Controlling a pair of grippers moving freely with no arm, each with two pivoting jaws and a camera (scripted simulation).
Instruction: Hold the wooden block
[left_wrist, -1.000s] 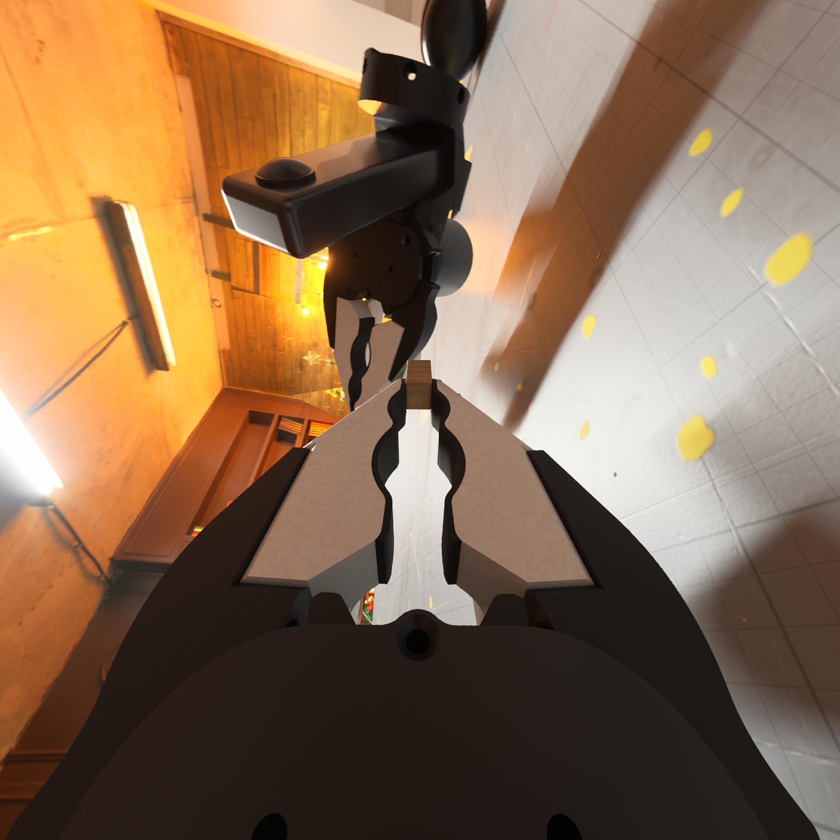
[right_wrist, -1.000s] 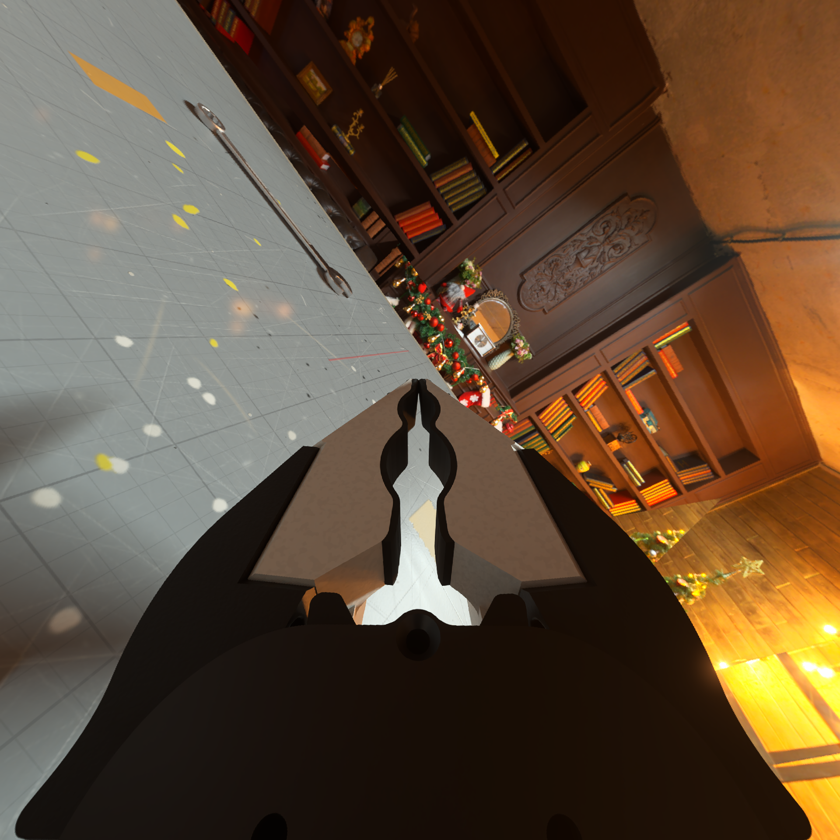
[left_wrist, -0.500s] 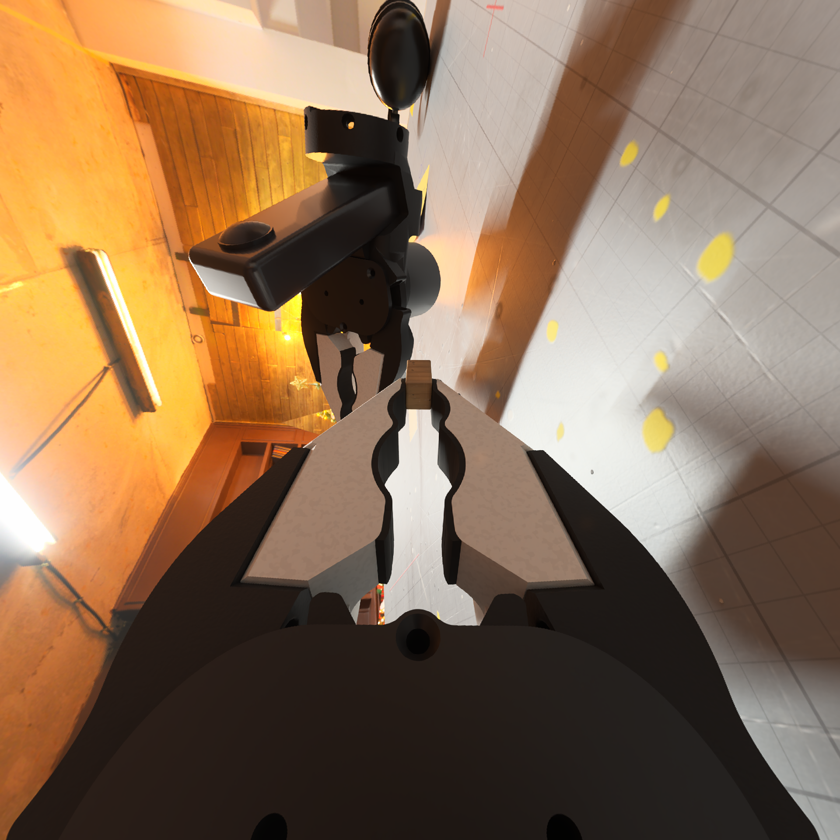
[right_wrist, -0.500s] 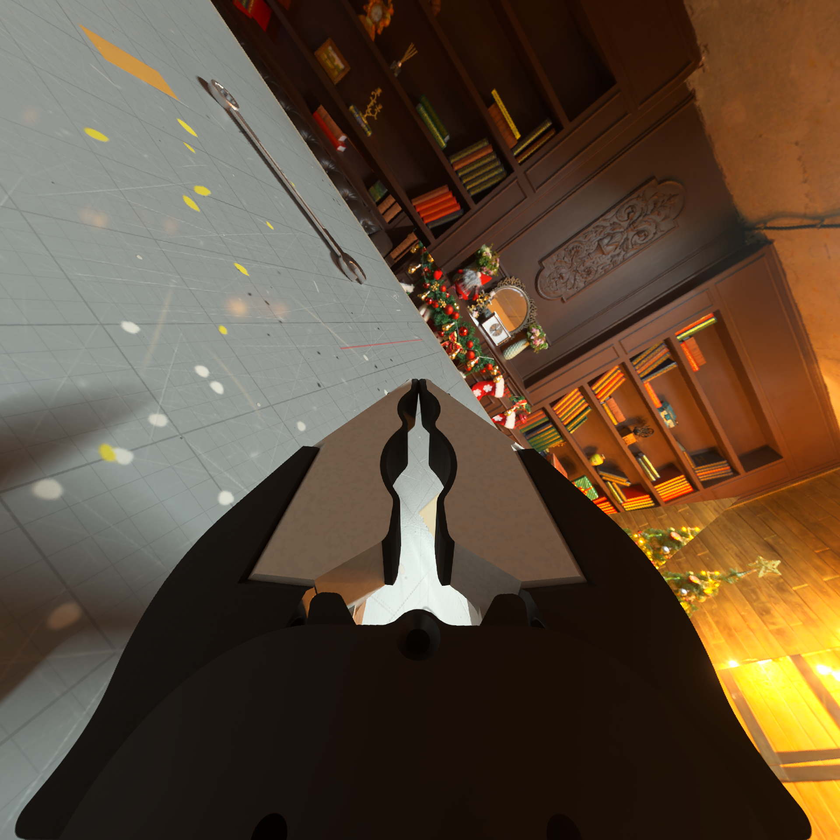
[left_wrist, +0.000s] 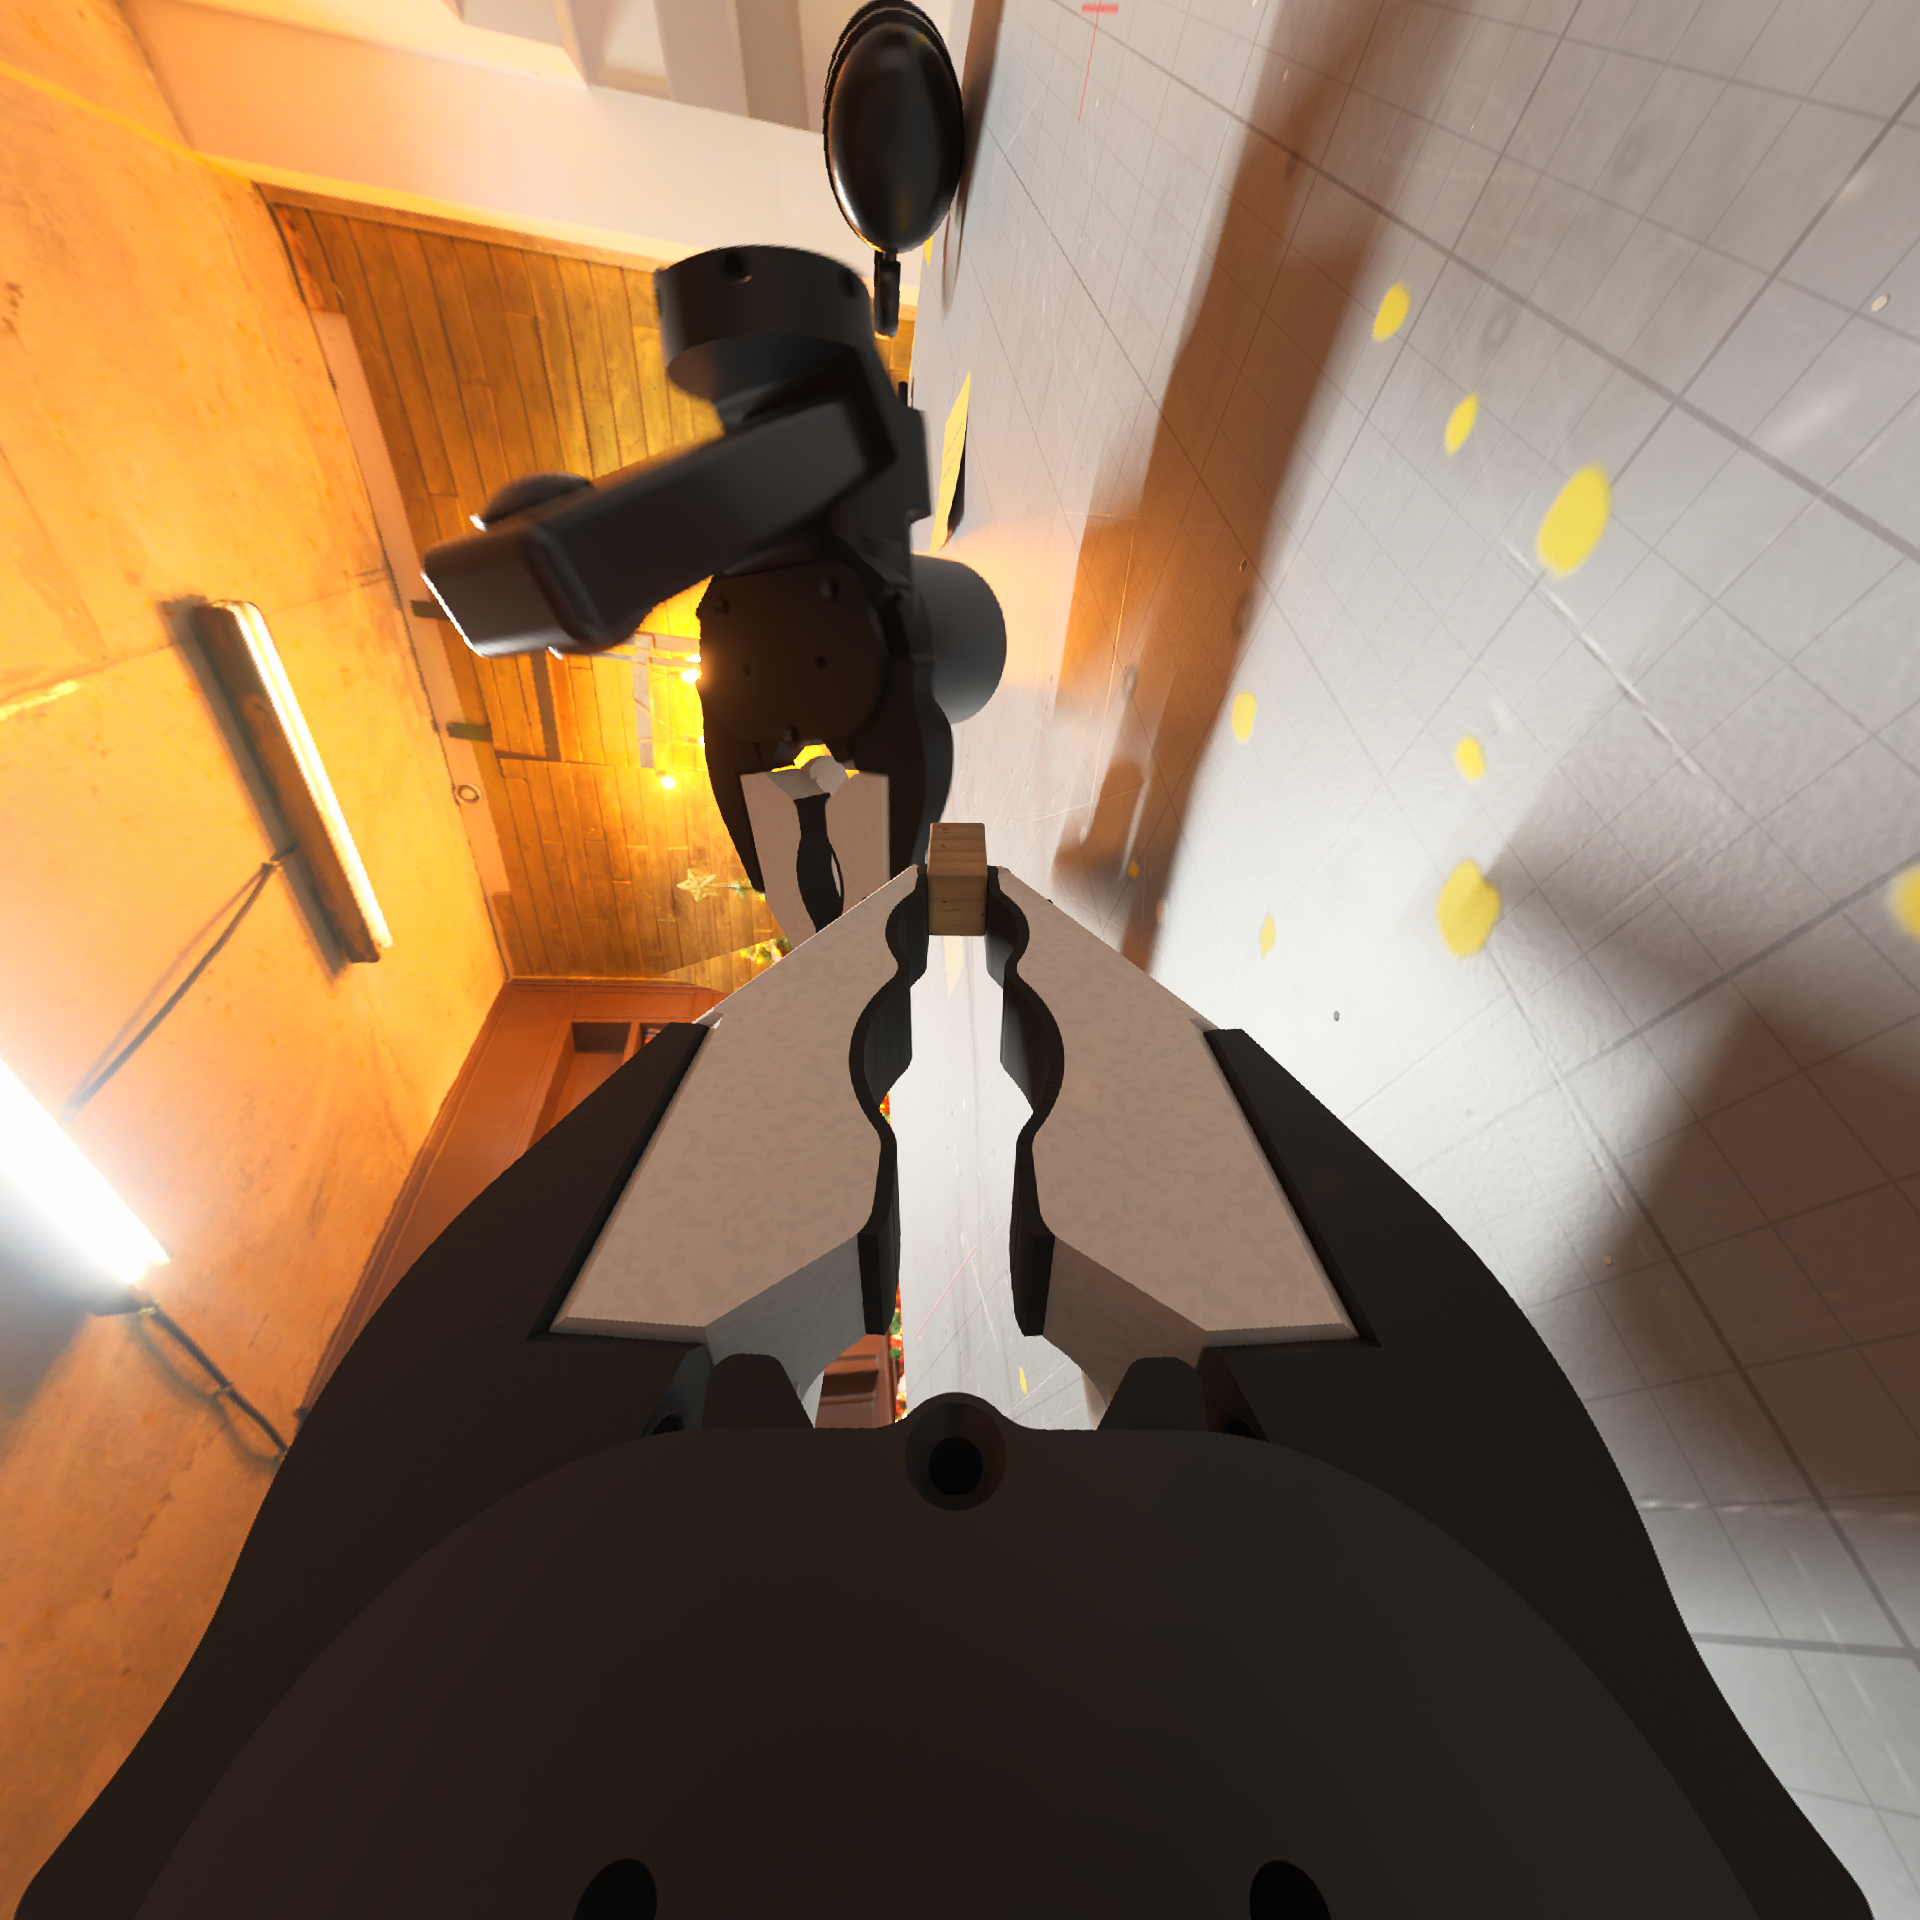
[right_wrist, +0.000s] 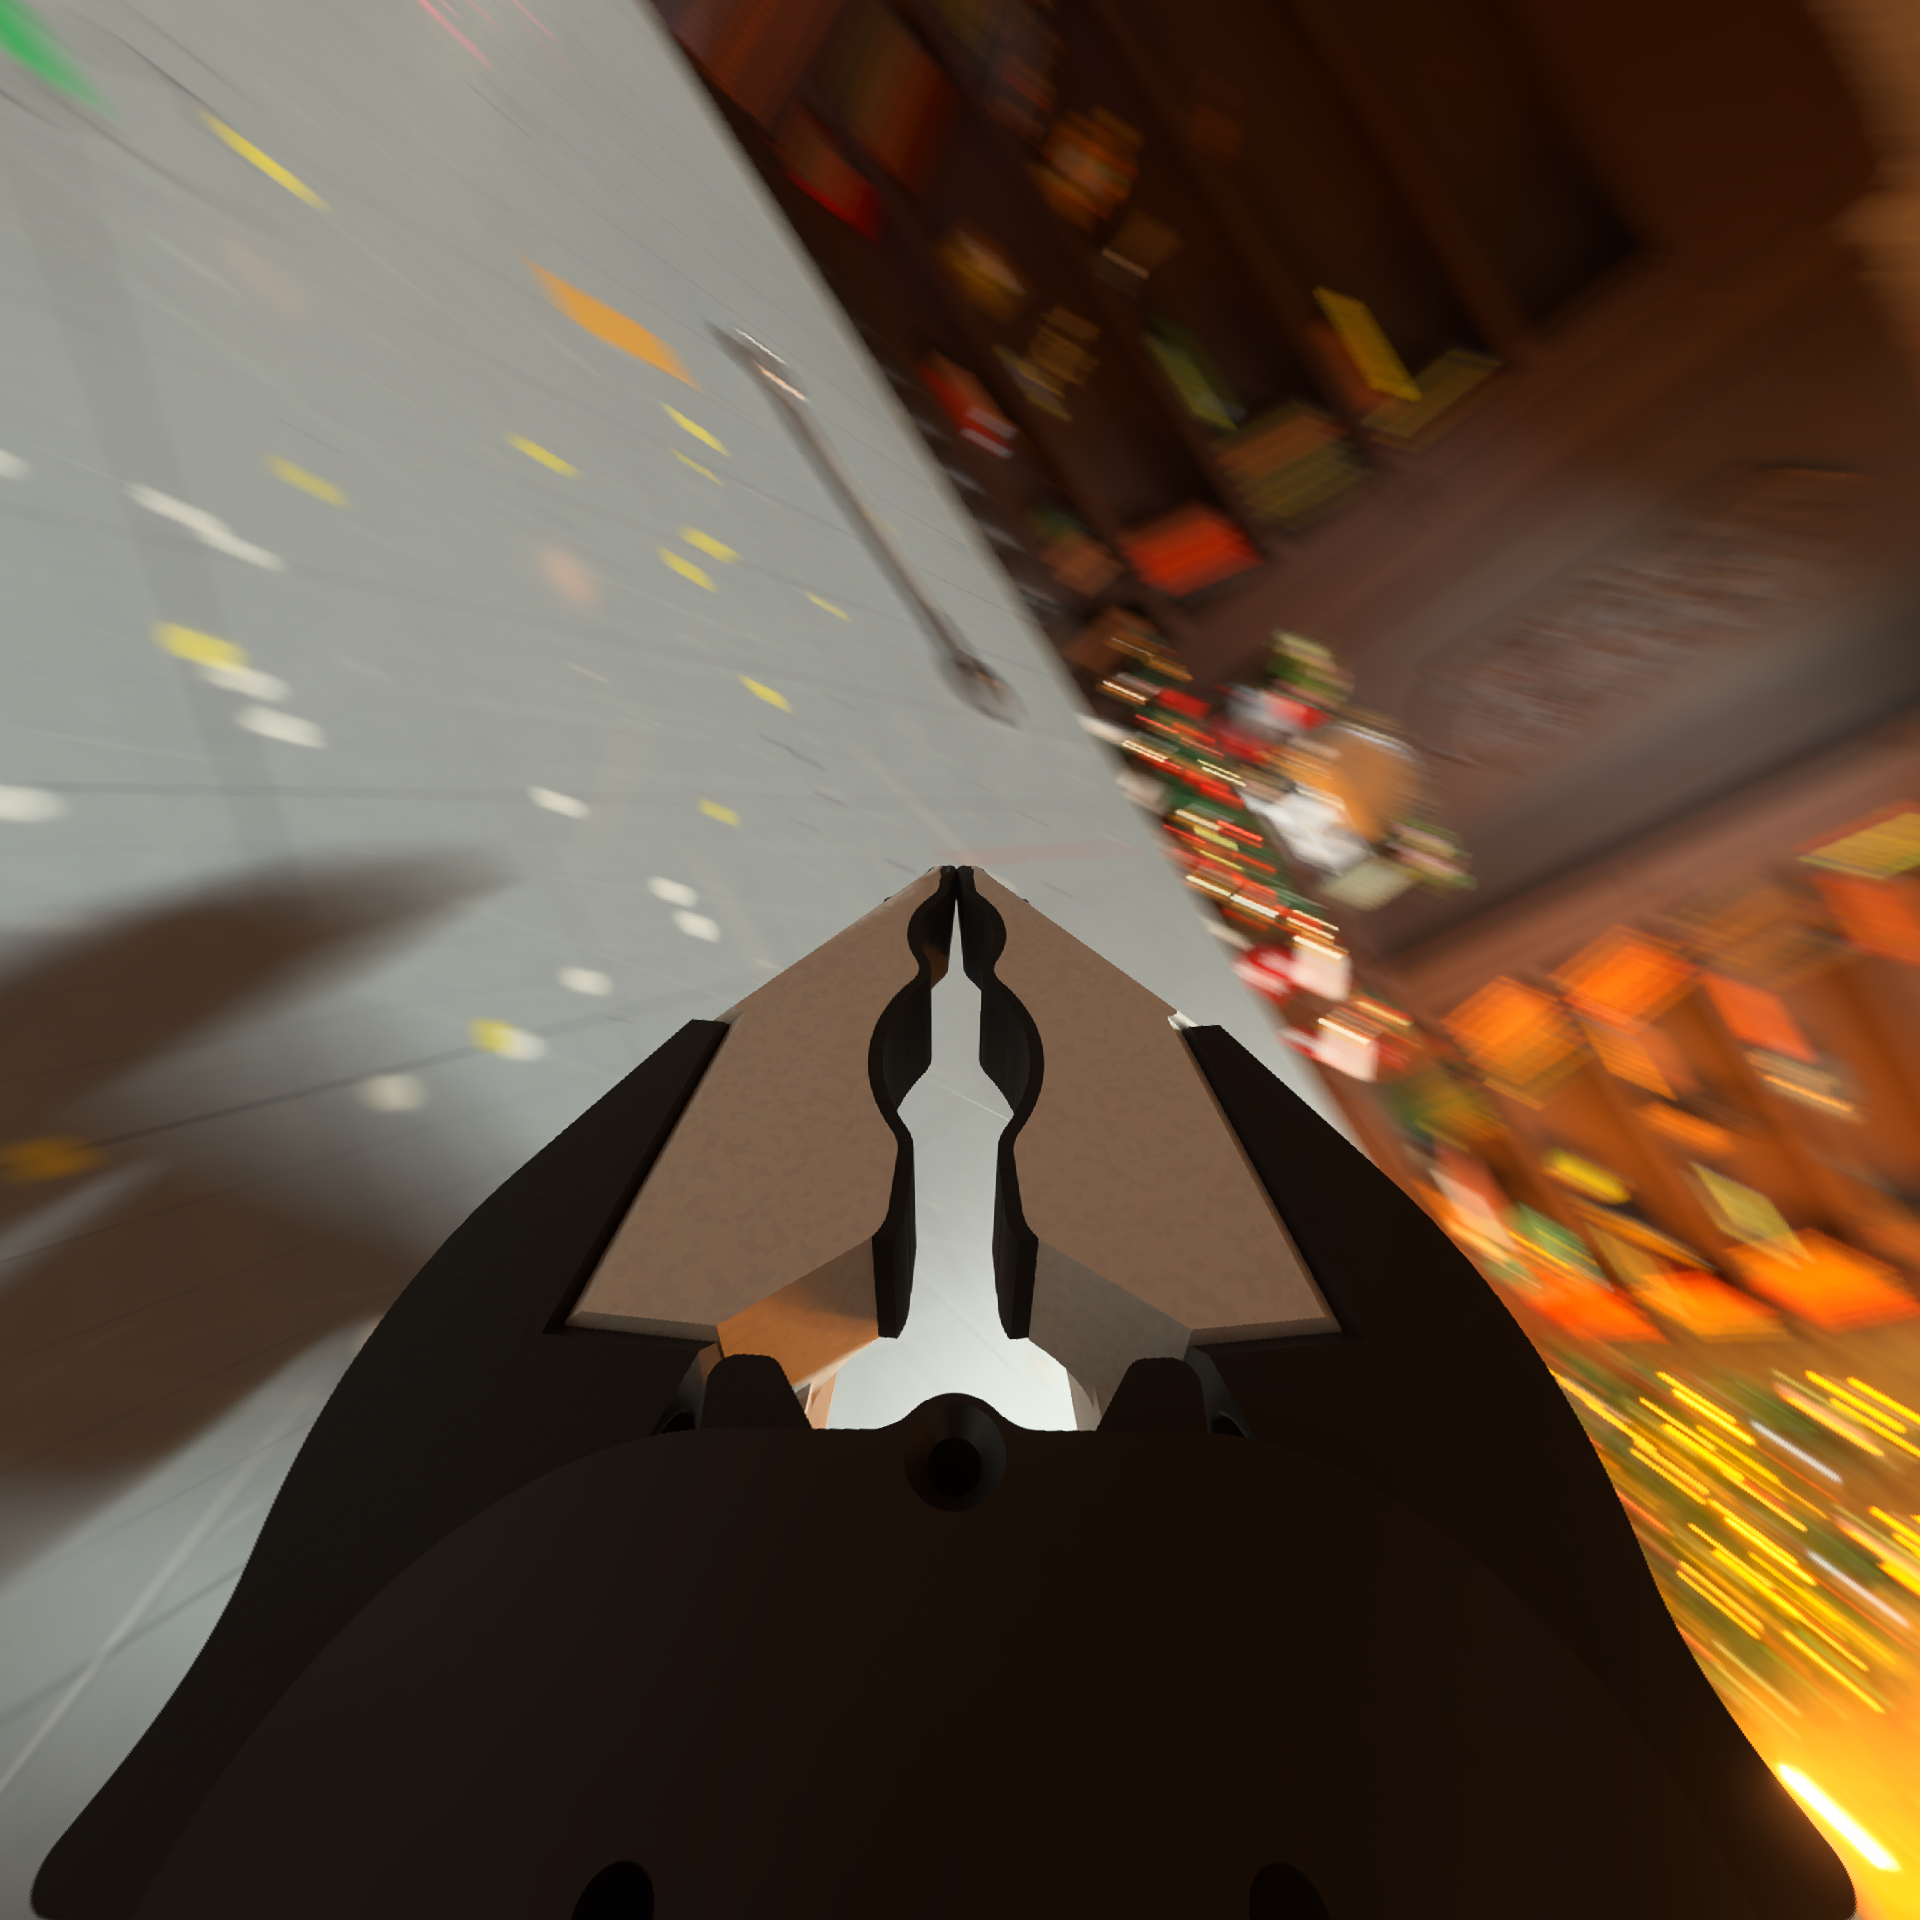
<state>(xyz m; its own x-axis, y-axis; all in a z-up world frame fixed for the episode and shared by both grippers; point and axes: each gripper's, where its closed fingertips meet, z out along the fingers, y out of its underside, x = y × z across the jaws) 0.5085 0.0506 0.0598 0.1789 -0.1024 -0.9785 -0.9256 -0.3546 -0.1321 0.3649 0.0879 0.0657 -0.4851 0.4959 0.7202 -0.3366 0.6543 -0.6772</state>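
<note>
While the left view is sharp and the right view is smeared with blur, these lines hold:

Left hand-held gripper (left_wrist: 956, 883): black body with pale textured fingers, pinching a small light-brown wooden block (left_wrist: 956, 878) at the very tips.

Block position: clamped between the fingertips, off the counter, with part of it standing out past the tips. Only a narrow band of the pads bears on it.

Right hand-held gripper (right_wrist: 954, 878): same build, its tips pressed together on nothing. In the left view it hangs just beyond and left of the block, apart from it.

Counter (left_wrist: 1558, 935): pale grey gridded surface spotted with yellow dots, running along one side of both views.

Farther out: a long silver wrench (right_wrist: 862, 520) lies near the counter's edge, and a black oval object (left_wrist: 894, 135) stands at its far end. Dark wooden bookshelves (right_wrist: 1351, 364) fill the room behind.

Task state: by my reading the hold is already made.

Risk, slipping: the shallow tip grip could let the block twist or squirt out if the squeeze slackens or the gripper jerks.

Risk, collision: the right gripper appears to be moving fast nearby. A swing toward the block could knock it loose.
</note>
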